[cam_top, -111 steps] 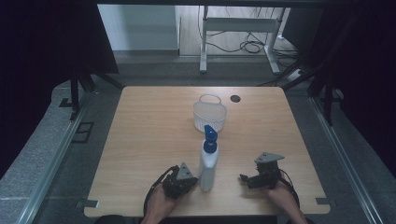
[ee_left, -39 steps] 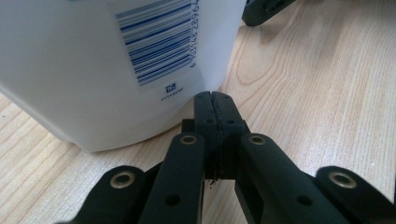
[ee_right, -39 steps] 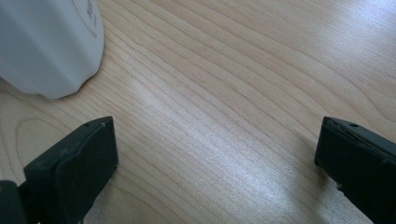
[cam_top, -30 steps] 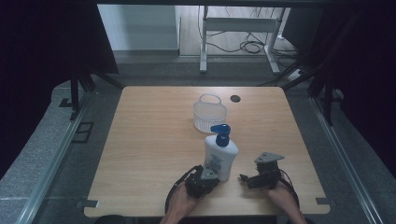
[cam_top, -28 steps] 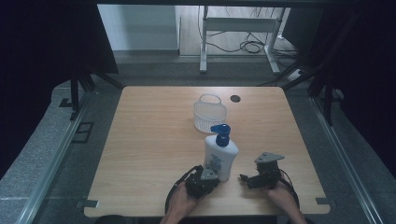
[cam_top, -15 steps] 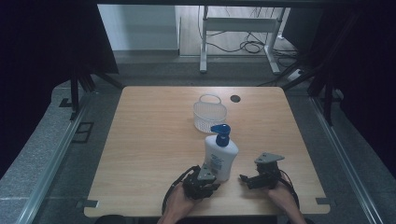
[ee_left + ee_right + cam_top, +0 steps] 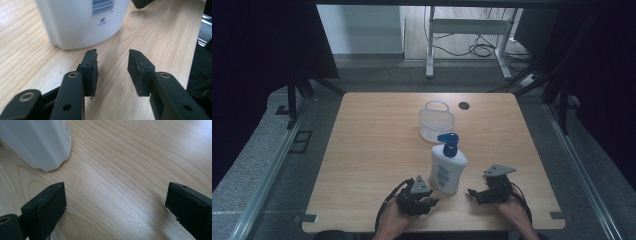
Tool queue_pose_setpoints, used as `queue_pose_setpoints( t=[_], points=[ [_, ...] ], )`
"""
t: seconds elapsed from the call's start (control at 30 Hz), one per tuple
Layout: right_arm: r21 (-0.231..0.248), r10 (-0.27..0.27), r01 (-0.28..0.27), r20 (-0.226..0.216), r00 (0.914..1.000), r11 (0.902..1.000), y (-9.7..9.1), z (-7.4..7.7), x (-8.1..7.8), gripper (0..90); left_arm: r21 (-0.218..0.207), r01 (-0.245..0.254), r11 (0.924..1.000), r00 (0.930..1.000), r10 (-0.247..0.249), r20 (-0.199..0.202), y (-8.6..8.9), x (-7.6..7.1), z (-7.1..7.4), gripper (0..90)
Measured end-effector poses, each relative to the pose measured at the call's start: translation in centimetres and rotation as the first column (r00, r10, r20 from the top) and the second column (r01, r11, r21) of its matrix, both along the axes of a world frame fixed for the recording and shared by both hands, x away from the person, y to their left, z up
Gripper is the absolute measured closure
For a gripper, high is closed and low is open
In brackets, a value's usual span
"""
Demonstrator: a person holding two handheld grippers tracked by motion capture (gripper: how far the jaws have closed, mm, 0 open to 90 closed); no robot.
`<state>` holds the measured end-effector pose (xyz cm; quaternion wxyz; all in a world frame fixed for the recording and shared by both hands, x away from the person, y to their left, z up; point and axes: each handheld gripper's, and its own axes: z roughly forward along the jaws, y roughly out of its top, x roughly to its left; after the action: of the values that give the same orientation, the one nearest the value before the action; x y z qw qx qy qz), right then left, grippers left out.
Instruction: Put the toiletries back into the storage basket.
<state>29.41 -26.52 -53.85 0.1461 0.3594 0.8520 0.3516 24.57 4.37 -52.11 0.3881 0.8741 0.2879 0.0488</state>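
White bottle (image 7: pixel 448 170): pump bottle with a blue top, stood upright near the front edge of the wooden table (image 7: pixel 372 145), between both grippers.
Left gripper (image 7: pixel 426 202): just off the bottle's base, jaws had just been opening, part-way apart, nothing between them, only bare wood in its own view (image 7: pixel 111 63).
Right gripper (image 7: pixel 471 192): near the front edge, jaws spread wide but had just eased in a touch, holding nothing.
Basket (image 7: pixel 436 122): clear plastic, behind the bottle, toward the back edge.
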Motion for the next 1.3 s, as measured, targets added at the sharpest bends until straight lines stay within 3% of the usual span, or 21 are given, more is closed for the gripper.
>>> queue_pose_setpoints(
  t=[0.17,0.4,0.73,0.97,1.17,1.3],
  points=[
    [-0.011,0.01,-0.01,-0.004,0.9999,0.9999,0.0,0.1,-0.1,3.1,-0.014,-0.035,0.9993,0.9993,0.035,-0.012,1.1,-0.3,0.3,50.7],
    [0.007,0.037,-0.037,0.021,0.9991,0.9993,0.0,0.7,-0.3,1.3,0.006,-0.101,0.9949,0.9948,0.101,-0.008,2.9,-0.6,0.5,36.7],
    [0.014,0.087,-0.088,0.042,0.9953,0.996,0.4,1.7,-0.8,0.0,0.068,-0.195,0.9785,0.9806,0.196,-0.009,5.5,-0.7,-0.3,20.8],
    [0.078,0.11,-0.115,0.057,0.9923,0.9904,0.2,2.9,-1.0,0.0,0.091,-0.224,0.9702,0.9742,0.226,-0.007,6.0,-0.5,-0.8,14.2],
    [0.091,0.133,-0.138,0.054,0.9896,0.9863,0.2,3.9,-1.3,0.0,0.1,-0.256,0.9615,0.9664,0.257,0.001,6.7,-0.2,-1.5,13.4],
    [0.072,0.149,-0.154,0.064,0.9867,0.9855,0.4,4.5,-1.5,0.0,0.099,-0.273,0.957,0.9621,0.272,0.021,7.0,-0.1,-1.7,13.0]
  ],
)
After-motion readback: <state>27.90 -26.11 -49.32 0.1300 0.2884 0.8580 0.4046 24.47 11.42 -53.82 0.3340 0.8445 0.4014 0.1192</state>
